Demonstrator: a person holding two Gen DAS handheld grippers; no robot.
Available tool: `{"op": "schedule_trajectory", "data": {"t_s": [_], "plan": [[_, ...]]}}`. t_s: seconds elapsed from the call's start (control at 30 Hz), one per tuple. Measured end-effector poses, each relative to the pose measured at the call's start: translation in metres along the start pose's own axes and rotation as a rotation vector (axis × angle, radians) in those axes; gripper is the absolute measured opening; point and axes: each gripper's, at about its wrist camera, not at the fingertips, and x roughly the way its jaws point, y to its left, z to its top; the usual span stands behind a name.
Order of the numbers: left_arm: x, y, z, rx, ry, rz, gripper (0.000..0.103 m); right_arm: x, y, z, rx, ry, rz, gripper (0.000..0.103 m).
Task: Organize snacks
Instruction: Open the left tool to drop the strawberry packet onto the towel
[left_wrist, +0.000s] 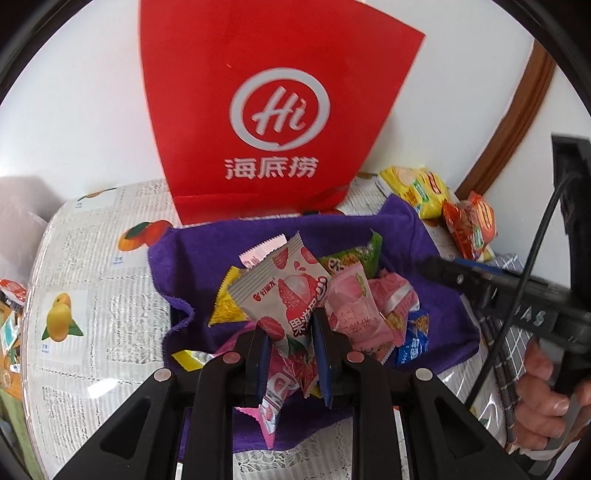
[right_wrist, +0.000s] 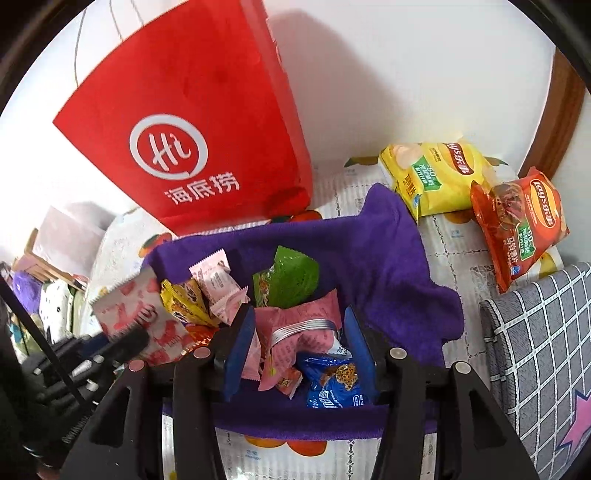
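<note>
The left gripper (left_wrist: 290, 354) grasps 1 strawberry packet (left_wrist: 284, 291); the right gripper (right_wrist: 299, 350) hangs released over the pile on the purple cloth (right_wrist: 388, 258). Sorting looks barely begun.

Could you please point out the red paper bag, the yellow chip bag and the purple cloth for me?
red paper bag (left_wrist: 266, 74): left wrist view, front panel above the logo.
yellow chip bag (right_wrist: 439, 177): right wrist view, middle of its front.
purple cloth (right_wrist: 369, 251): right wrist view, bare upper fold.

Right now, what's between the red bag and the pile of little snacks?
Only bare purple cloth separates the red bag from the snack pile, shown in both wrist views.
</note>
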Motion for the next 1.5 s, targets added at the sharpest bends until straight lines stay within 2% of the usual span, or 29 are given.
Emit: {"op": "schedule_trajectory", "data": {"t_s": [0.47,1.0,1.03,1.2,1.3,1.5], "plan": [[0.014,-0.011,-0.005,0.034,0.035,0.015,0.02,0.001,0.002,0.0,0.008,0.002,0.007,0.052],[0.019,-0.004,-0.003,0.007,0.048,0.031,0.021,0.007,0.01,-0.003,-0.023,0.018,0.002,0.052],[0.019,-0.004,-0.003,0.005,0.05,0.032,0.022,0.007,0.01,-0.004,-0.025,0.019,0.002,0.052],[0.016,-0.001,0.0,0.001,0.026,0.065,0.042,0.008,0.012,-0.006,-0.033,0.019,0.0,0.052],[0.01,0.001,0.002,-0.001,0.007,0.055,0.053,0.008,0.013,-0.006,-0.037,0.02,-0.002,0.053],[0.004,0.004,0.005,-0.021,-0.011,0.053,0.058,0.004,0.016,-0.007,-0.046,0.008,-0.005,0.053]]}}
